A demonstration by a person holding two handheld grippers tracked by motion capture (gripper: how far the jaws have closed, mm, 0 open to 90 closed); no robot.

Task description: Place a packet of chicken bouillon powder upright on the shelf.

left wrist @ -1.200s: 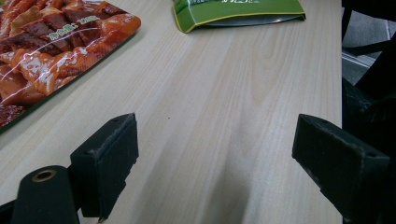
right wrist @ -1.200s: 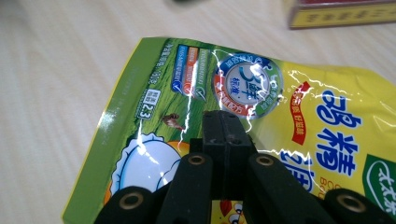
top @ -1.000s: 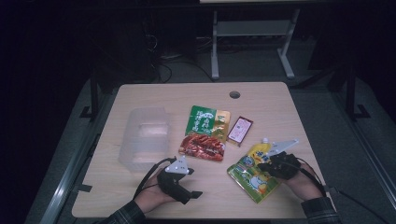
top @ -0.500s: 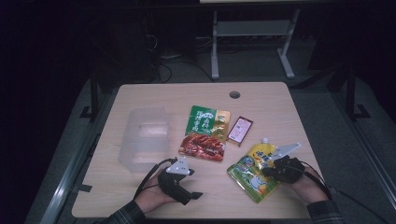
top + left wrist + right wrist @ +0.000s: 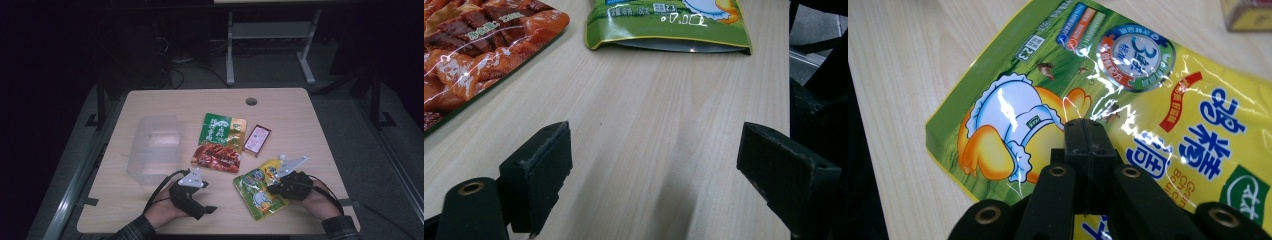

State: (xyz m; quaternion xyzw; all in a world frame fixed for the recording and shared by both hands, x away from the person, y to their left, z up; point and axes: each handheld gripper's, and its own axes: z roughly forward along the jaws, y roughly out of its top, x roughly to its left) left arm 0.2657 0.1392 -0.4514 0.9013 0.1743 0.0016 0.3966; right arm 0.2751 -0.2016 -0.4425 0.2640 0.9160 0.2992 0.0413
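We held the right gripper (image 5: 274,186) over the yellow-green pouch (image 5: 260,192) at about 5 o'clock on the table (image 5: 150,100). In the right gripper view its jaws were pressed flat together above the duck picture on the pouch (image 5: 1058,95), with nothing visibly pinched between them. Compared with a second ago, that gripper had slid a little toward the near edge and further onto the pouch, which lay in the same spot, flat on the wood.

Our left gripper (image 5: 207,209) rested near 7 o'clock. In the left gripper view (image 5: 654,165) its jaws stood wide apart with bare table between them, holding nothing; the pouch's bottom edge (image 5: 669,30) lay well ahead at 12 o'clock of that view, and the red snack packet (image 5: 469,55) at 10 o'clock. That gripper had hardly shifted.

The red snack packet (image 5: 216,156), the green packet (image 5: 222,130) touching it, the small pink box (image 5: 257,139) and the clear plastic container (image 5: 152,147) at 9 o'clock all lay where they had been.
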